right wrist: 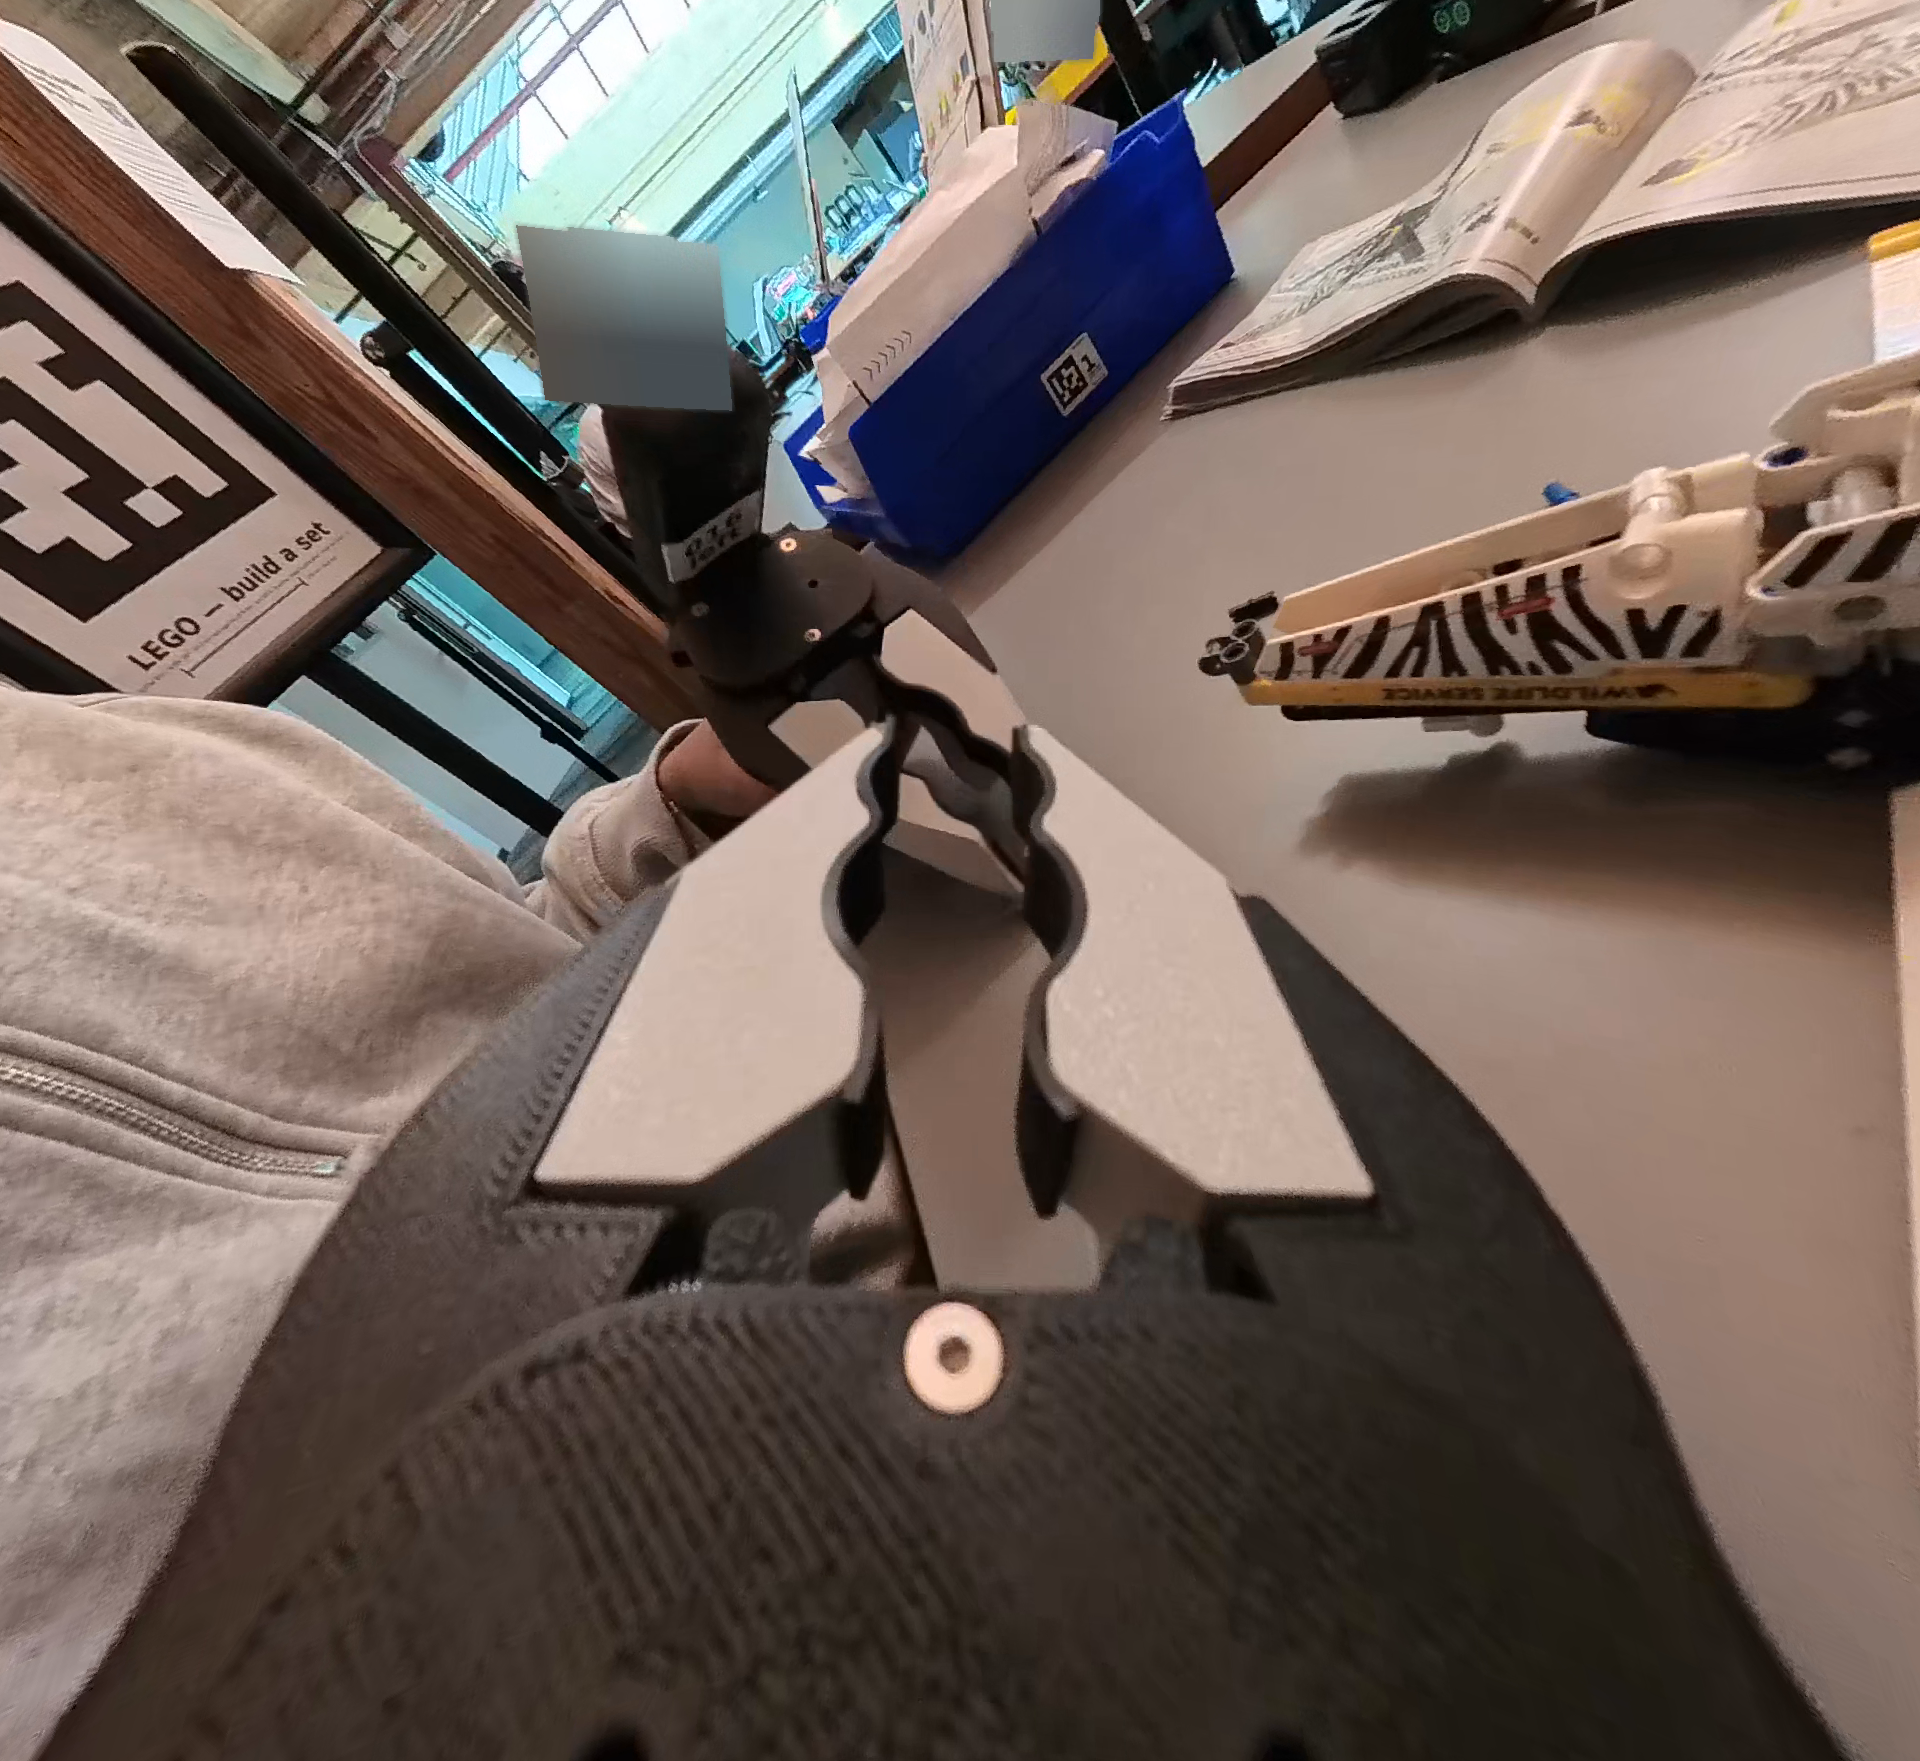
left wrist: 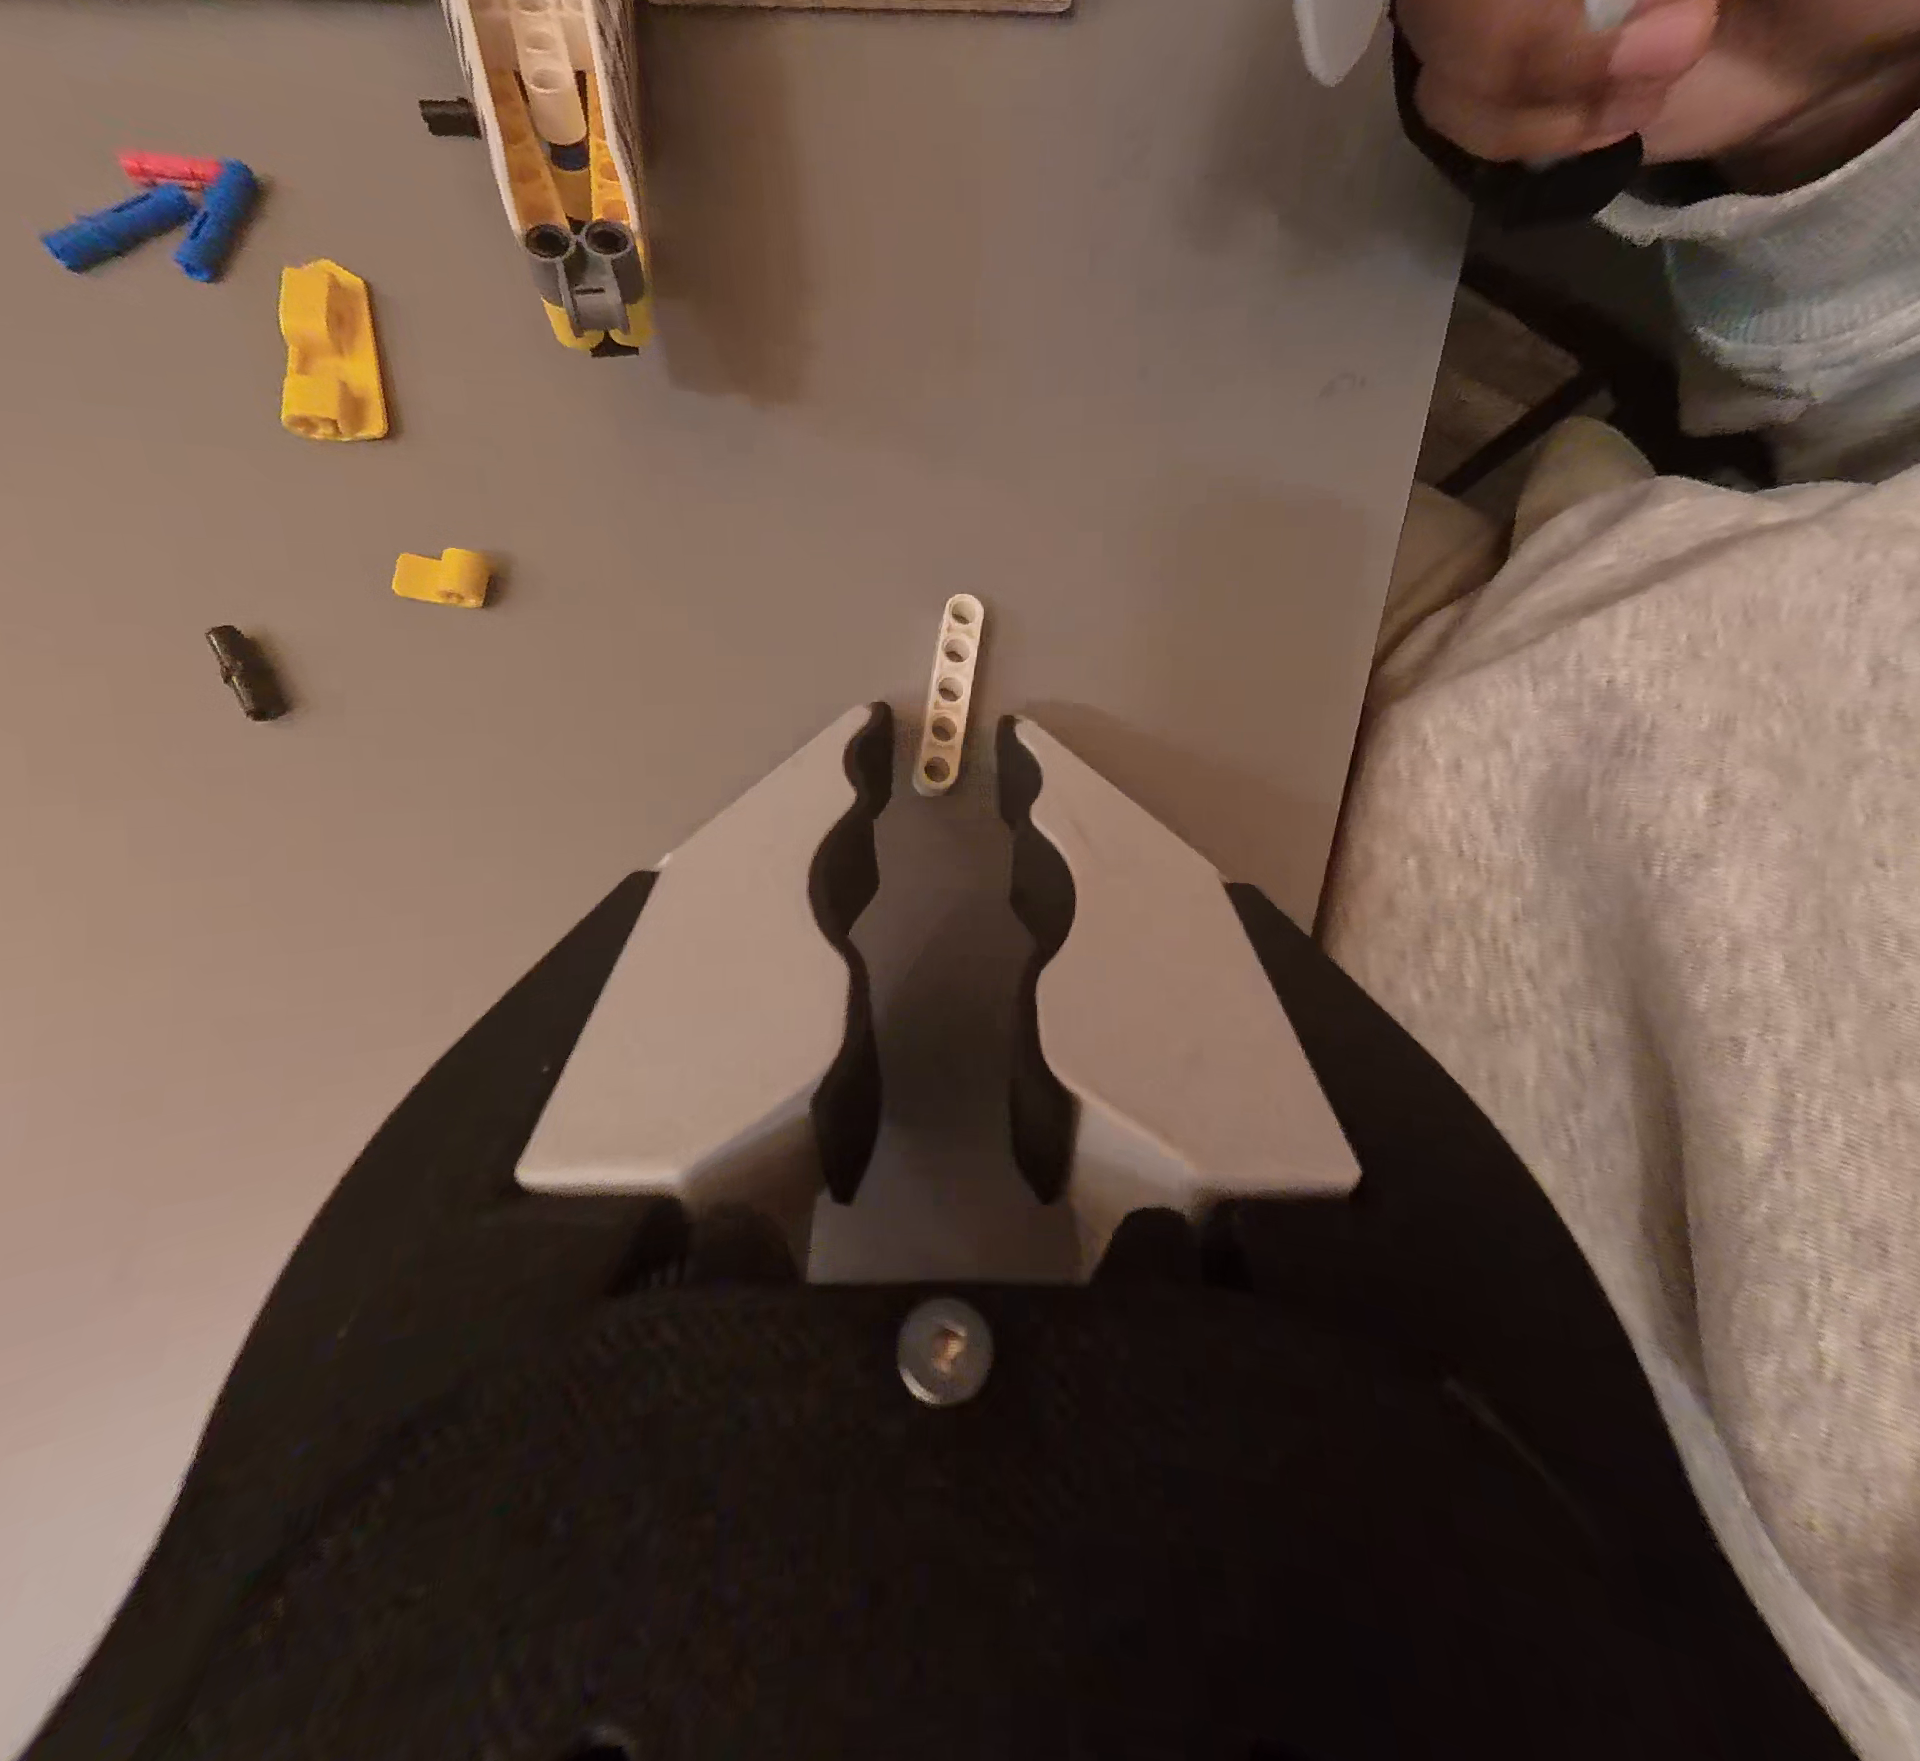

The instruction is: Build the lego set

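left gripper [left wrist: 943,724] hangs low over the grey surface [left wrist: 1091,381], its jaws parted, and a small white beam [left wrist: 951,693] with a row of holes lies flat between the tips, touching neither as far as i can see. right gripper [right wrist: 951,755] hovers by the surface edge, jaws apart and holding nothing, pointed toward the other gripper. farther out to the left lie a black pin [left wrist: 246,672], two yellow connectors [left wrist: 330,352], blue pins [left wrist: 156,220] and a red one. beyond them sits the zebra-striped lego model [left wrist: 540,70], and past it an open instruction booklet [right wrist: 1558,194] and a blue bin [right wrist: 1039,340].
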`<state>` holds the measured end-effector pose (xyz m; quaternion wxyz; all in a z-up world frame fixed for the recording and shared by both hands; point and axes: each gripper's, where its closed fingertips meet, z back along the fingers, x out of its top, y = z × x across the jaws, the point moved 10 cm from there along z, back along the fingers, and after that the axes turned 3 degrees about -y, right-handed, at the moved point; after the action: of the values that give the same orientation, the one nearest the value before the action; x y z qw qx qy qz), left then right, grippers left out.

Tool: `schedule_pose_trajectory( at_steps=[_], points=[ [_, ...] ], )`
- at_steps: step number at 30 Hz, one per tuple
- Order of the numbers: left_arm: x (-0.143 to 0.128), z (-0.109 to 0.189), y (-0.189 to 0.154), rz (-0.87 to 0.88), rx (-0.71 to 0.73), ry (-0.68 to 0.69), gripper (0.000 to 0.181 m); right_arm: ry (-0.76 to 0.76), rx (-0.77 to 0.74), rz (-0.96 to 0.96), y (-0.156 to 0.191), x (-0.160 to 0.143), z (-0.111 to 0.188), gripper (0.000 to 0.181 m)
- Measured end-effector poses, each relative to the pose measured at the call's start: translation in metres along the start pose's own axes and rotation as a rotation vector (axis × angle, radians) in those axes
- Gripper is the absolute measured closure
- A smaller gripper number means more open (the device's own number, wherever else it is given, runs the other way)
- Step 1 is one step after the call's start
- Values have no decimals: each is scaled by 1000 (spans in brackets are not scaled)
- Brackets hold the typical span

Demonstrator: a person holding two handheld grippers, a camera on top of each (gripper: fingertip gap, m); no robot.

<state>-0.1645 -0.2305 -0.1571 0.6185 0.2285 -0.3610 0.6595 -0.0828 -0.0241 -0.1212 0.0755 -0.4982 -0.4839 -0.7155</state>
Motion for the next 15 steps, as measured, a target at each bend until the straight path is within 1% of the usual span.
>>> schedule_pose_trajectory(
  at_steps=[3,5,6,8,10,12,15],
  points=[
    [1,3,1,16,-18,-28,152,-3,-5,17,1,-1,1,162],
    [2,8,6,31,-31,-76,144,-14,-12,32,2,0,3,163],
    [3,12,11,47,-10,-107,144,-20,-17,42,3,1,4,163],
    [6,20,30,116,85,-147,144,-33,-26,61,3,4,7,163],
    [8,24,52,199,210,-137,148,-45,-31,78,4,5,8,163],
    [9,25,69,245,304,-128,149,-52,-30,89,5,5,8,163],
    [12,17,79,268,318,-111,149,-56,-25,95,8,3,7,163]
  ],
)
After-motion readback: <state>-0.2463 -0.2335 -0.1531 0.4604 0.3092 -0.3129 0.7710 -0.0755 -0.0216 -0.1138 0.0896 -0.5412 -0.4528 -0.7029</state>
